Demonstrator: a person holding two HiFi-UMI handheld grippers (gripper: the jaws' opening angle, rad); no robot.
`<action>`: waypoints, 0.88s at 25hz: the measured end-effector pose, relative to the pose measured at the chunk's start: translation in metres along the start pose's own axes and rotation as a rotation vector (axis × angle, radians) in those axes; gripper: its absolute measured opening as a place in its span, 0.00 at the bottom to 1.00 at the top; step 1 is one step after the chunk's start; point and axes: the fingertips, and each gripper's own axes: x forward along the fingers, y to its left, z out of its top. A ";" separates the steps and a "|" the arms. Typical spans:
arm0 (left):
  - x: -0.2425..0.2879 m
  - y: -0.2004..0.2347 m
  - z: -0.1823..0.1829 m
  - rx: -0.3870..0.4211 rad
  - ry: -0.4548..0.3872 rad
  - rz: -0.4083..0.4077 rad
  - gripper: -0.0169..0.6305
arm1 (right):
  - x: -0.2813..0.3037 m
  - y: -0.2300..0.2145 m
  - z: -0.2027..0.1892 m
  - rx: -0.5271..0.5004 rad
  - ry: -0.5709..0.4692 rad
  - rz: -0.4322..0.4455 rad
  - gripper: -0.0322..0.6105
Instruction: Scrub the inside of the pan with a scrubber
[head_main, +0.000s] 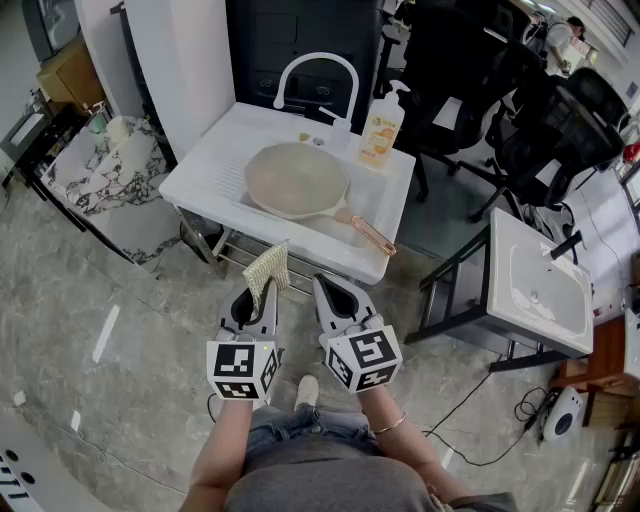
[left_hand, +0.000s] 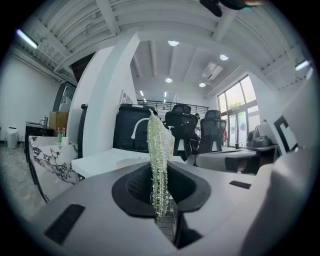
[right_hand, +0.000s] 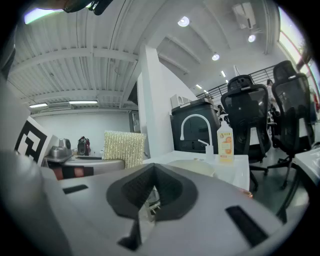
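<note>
Now | left tongs (head_main: 260, 296) pinching scrubber (head_main: 266, 268) | right tongs (head_main: 334, 292) pressed together, empty | pan (head_main: 296, 180) ahead, well apart

No legible txt, nos. or brand names in any view. Soap bottle (head_main: 381, 128) has an orange label w/ fruit pic; print too small to read. Marker cube (head_main: 241, 370) on left gripper (head_main: 258, 300) and its twin on right gripper (head_main: 337, 292): b/w square code patterns only, no chars.
</note>
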 end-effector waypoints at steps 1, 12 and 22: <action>0.000 0.000 0.000 0.001 0.000 -0.002 0.12 | 0.000 0.000 -0.001 0.001 0.001 -0.001 0.06; 0.007 0.008 -0.001 0.001 0.013 0.016 0.12 | 0.007 -0.005 0.000 0.027 -0.018 0.013 0.07; 0.014 0.032 0.004 -0.023 0.009 0.105 0.12 | 0.003 -0.031 -0.002 0.065 -0.015 -0.006 0.07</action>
